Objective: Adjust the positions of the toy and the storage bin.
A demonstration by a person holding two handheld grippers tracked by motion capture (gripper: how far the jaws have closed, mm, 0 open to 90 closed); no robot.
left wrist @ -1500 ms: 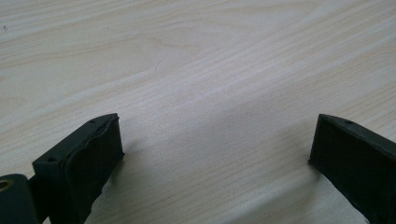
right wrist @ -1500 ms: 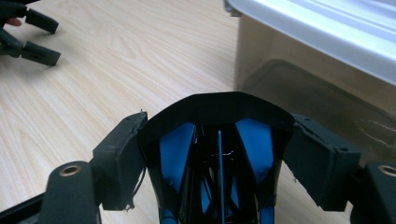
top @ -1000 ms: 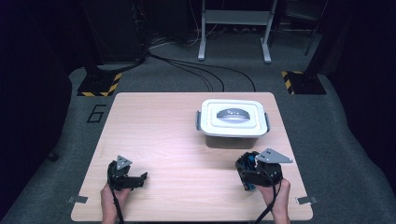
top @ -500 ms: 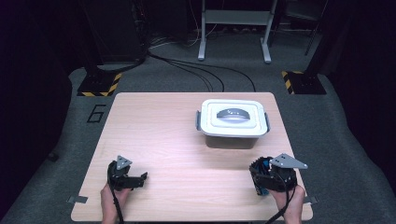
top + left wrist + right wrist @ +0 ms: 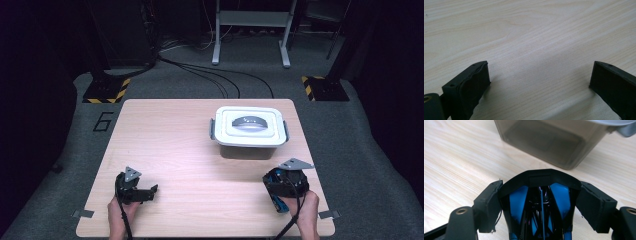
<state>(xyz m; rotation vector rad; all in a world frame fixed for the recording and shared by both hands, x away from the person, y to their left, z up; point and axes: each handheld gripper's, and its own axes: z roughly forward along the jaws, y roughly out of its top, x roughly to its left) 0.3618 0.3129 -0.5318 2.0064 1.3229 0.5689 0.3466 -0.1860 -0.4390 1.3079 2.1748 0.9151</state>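
Right hand-held gripper (image 5: 285,182): clenched on a black-and-blue item (image 5: 540,178), which sits between both pads; it is at the near right of the worktop (image 5: 165,135), just in front of the box.
Item: what it is I cannot tell; black arched front, blue side panels.
Box (image 5: 248,131): far right part of the worktop, smoky walls, white lid (image 5: 248,122) on and latched shut.
Left hand-held gripper (image 5: 136,188): released, nothing between its jaws, resting near left, well apart from the box.
Just changed: the right hand has shifted a little along the near edge and turned; the grip is the same; the box and the left hand have not moved.
Meaning: the item is carried and seems lined up toward the box, but the lid blocks any way in, so the free left gripper probably has to open it first.
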